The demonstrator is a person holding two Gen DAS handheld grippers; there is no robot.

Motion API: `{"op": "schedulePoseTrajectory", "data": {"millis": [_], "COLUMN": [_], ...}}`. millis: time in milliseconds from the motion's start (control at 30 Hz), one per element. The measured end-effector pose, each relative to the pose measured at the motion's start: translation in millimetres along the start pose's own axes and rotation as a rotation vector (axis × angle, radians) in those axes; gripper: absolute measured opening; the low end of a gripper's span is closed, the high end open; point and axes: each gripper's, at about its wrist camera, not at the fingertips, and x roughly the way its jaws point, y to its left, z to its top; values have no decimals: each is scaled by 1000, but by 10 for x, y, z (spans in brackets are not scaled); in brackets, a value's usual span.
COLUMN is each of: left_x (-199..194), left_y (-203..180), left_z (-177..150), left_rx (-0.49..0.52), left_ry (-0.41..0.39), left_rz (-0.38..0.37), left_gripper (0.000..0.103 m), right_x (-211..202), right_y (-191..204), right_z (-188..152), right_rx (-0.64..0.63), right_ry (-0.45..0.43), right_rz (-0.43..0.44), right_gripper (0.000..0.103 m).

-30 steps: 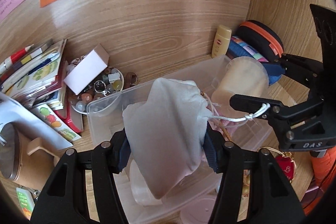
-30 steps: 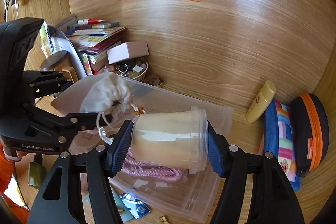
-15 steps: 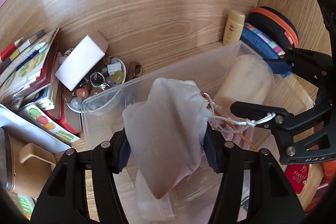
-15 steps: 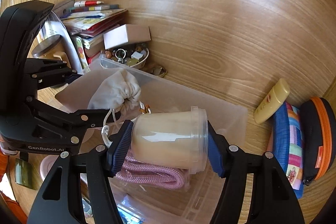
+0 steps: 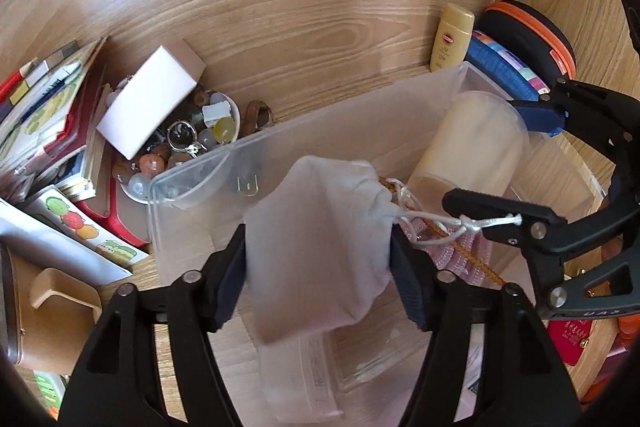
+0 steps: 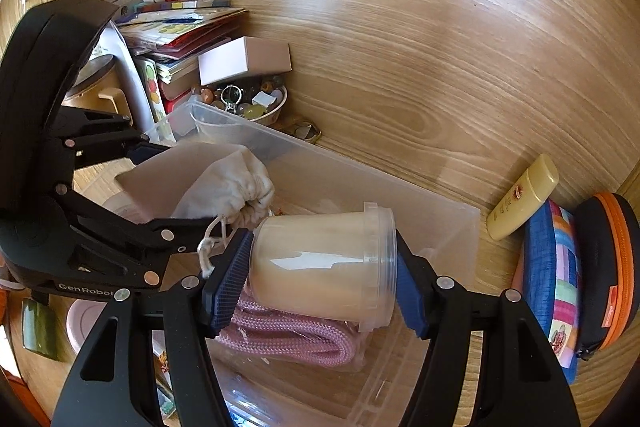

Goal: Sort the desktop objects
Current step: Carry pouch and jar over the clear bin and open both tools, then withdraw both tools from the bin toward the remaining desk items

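My left gripper (image 5: 318, 271) is shut on a white drawstring pouch (image 5: 316, 239) and holds it over the clear plastic bin (image 5: 192, 183). The pouch also shows in the right wrist view (image 6: 228, 187). My right gripper (image 6: 322, 269) is shut on a lidded clear jar (image 6: 324, 267) of beige stuff, lying sideways above the bin (image 6: 448, 227). The jar also shows in the left wrist view (image 5: 472, 151). A pink cord (image 6: 292, 339) lies in the bin under the jar. The pouch's string (image 5: 460, 221) drapes over the right gripper's finger.
A bowl of beads and trinkets (image 5: 188, 147) with a white box (image 5: 152, 99) on it stands behind the bin, books (image 5: 44, 99) to its left. A yellow sunscreen tube (image 6: 520, 203), a striped pouch (image 6: 552, 275) and a black-orange case (image 6: 608, 267) lie at the right by the wooden wall.
Both grippers have moved down and forward with their loads, closer over the bin. Their holds have not changed.
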Motion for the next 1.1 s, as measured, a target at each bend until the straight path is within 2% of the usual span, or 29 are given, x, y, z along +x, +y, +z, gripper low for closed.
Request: {"op": "schedulePoseTrajectory", "data": {"millis": [367,533,767,1100], "left_x": [-139,-225,-399,-701], "left_y": [-79,-116,-190,-244], "left_z": [18,19,-59,-177], "left_rx": [37,49,77,71], "left_ry": [-28,-46,-77,-111], "left_rz": [27,46,87,135], "left_gripper": [77,84,91,94], "right_x": [-83,-227,-352,-680], "right_y": [-12,-28,-76,-63], "right_z": [12,4,-71,-221], "right_rx": [-18,-22,-5,12], "right_ry": [22,-16,-15,-50], "right_rz": [-41,-74,-97,-118], "right_gripper": [66,77,77,79]}}
